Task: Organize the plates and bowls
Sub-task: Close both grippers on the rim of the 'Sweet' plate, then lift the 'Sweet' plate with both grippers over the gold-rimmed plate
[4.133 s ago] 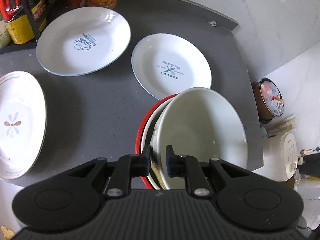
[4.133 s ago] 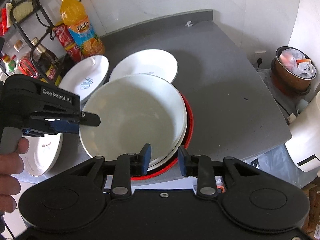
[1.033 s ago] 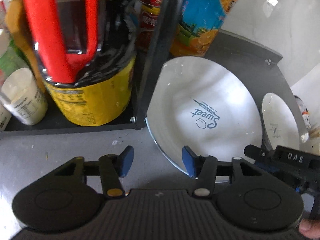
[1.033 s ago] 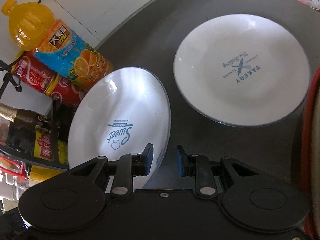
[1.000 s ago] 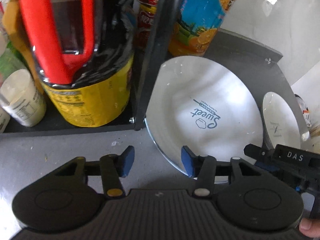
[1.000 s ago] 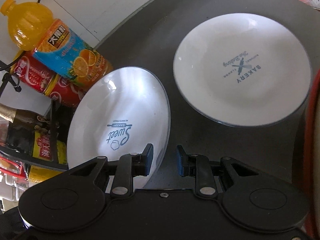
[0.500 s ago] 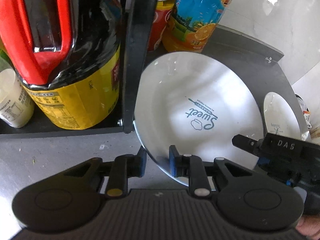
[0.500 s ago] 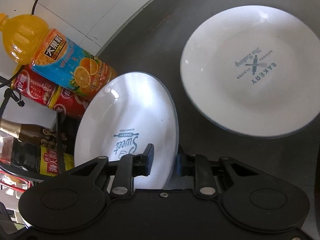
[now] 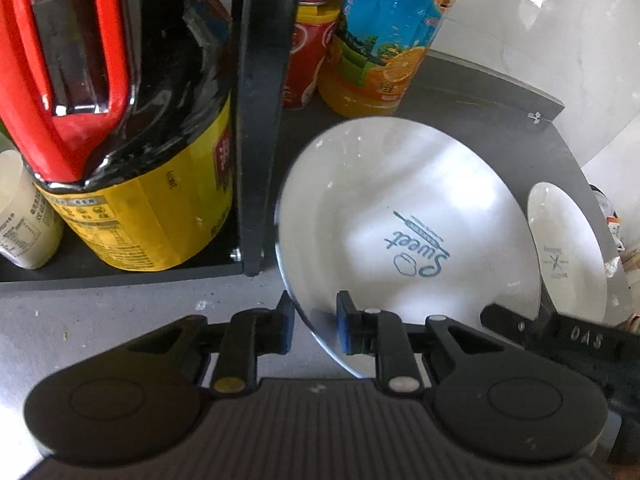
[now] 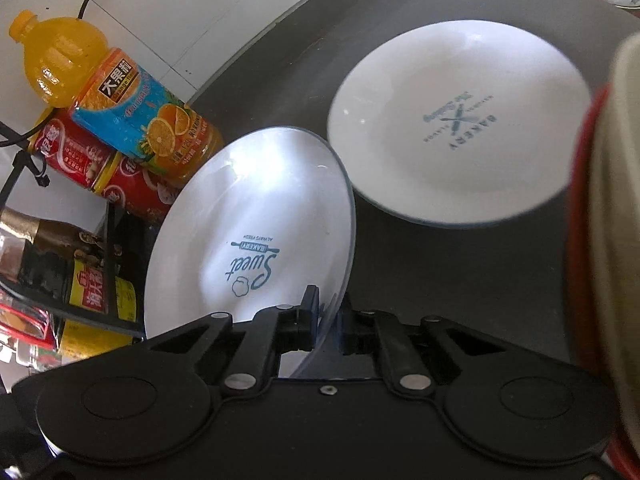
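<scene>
A white plate printed "Sweet" [image 9: 408,224] is tilted up off the dark counter; it also shows in the right wrist view [image 10: 256,240]. My left gripper [image 9: 312,326] is shut on its near left rim. My right gripper [image 10: 326,316] is shut on its near right rim. A second white plate printed "Bakery" [image 10: 460,120] lies flat beyond it, and shows at the right edge of the left wrist view [image 9: 568,256]. A stack of bowls on a red plate [image 10: 580,240] sits at the far right.
A black wire rack [image 9: 256,120] stands left of the plate with a dark bottle with a red handle [image 9: 120,120]. An orange juice bottle [image 10: 116,108] and red cans [image 10: 80,156] stand behind. The counter's far edge meets a white wall [image 10: 200,8].
Both grippers have closed onto the Sweet plate's rim, and the plate has tipped up from the counter. Four seconds ago the left gripper held a bowl at the red-plate stack.
</scene>
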Tool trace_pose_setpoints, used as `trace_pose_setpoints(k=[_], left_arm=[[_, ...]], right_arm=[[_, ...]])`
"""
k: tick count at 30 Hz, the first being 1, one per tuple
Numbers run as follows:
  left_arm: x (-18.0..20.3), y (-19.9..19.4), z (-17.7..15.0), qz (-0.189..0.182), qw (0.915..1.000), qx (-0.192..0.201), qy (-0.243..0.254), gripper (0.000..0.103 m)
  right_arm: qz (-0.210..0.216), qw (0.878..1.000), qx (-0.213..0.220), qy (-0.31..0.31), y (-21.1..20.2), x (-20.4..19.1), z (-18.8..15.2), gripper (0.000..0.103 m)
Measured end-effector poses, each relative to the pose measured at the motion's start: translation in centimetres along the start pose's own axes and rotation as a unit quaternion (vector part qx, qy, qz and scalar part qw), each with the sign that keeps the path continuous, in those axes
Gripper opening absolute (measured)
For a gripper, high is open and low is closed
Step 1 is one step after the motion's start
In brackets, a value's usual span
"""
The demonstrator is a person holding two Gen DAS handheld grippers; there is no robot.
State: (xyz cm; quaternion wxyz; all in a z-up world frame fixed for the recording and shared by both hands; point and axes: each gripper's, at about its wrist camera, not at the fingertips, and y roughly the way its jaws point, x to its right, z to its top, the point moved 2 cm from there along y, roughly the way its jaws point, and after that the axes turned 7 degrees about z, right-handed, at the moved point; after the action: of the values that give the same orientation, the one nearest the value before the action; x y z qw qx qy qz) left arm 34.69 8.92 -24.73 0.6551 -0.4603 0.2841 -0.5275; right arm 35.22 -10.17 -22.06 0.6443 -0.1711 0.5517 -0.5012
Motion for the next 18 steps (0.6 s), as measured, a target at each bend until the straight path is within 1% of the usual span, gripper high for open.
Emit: trace_pose_setpoints(k=[4,7,11,14,18], left_arm=[[0.1,-0.2,-0.3,-0.012,0.9998,-0.009,-0.009,0.017],[-0.1,-0.4,-0.8,-0.015,0.9995,-0.012,-0.026,0.016],[-0.5,-1.0,-1.2,-0.017,0.9989,-0.005,-0.044,0.014],[-0.9,-1.4,-1.3,-0.019,0.9976,-0.007,-0.067,0.012],[-1.1,-2.2,-1.4,-0.016,0.9974,0.005,-0.07,0.011]], right_arm=[[-0.005,1.0,-0.002,-0.013,-0.8,-0.1,-0.5,0.009],[-0.009,0.999,-0.007,-0.042,-1.0,-0.6,-0.8,0.01],[-0.004,0.998,-0.013,-0.066,-1.6,-1.0,-1.1,0.011],[-0.001,0.997,-0.015,-0.076,-2.0,-1.3,-1.3,0.011],[0.005,0.996,-0.018,-0.083,-2.3,-1.4,-1.6,0.011]])
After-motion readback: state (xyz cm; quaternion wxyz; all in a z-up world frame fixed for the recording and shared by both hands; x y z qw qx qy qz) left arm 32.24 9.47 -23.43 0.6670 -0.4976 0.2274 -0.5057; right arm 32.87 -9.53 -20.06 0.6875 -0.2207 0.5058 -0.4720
